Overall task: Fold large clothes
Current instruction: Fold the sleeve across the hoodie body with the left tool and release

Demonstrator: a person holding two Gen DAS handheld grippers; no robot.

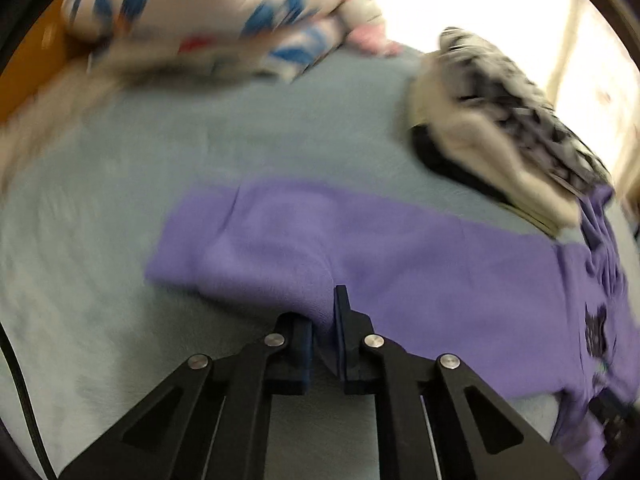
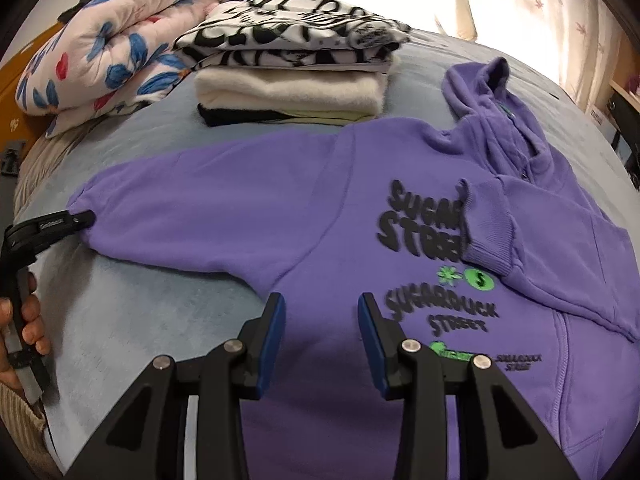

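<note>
A purple hoodie (image 2: 240,216) with black and green print lies face up on the grey-blue bed cover (image 2: 140,320). Its right sleeve is folded across the chest, cuff (image 2: 486,232) resting on the lettering. The other sleeve (image 2: 160,200) stretches out to the left. My left gripper (image 1: 323,312) is shut on that sleeve's end, purple cloth (image 1: 400,256) pinched between its pads; in the right wrist view it shows as a black tip (image 2: 80,218) at the cuff, held by a hand (image 2: 28,320). My right gripper (image 2: 322,304) hovers open over the hoodie's lower front, nothing between its fingers.
A stack of folded clothes (image 2: 292,80), black-and-white on cream on black, sits just behind the hoodie and appears in the left view too (image 1: 500,120). A rolled floral quilt (image 2: 112,48) lies at the back left. Bright curtains and a shelf (image 2: 624,120) stand beyond the bed's right side.
</note>
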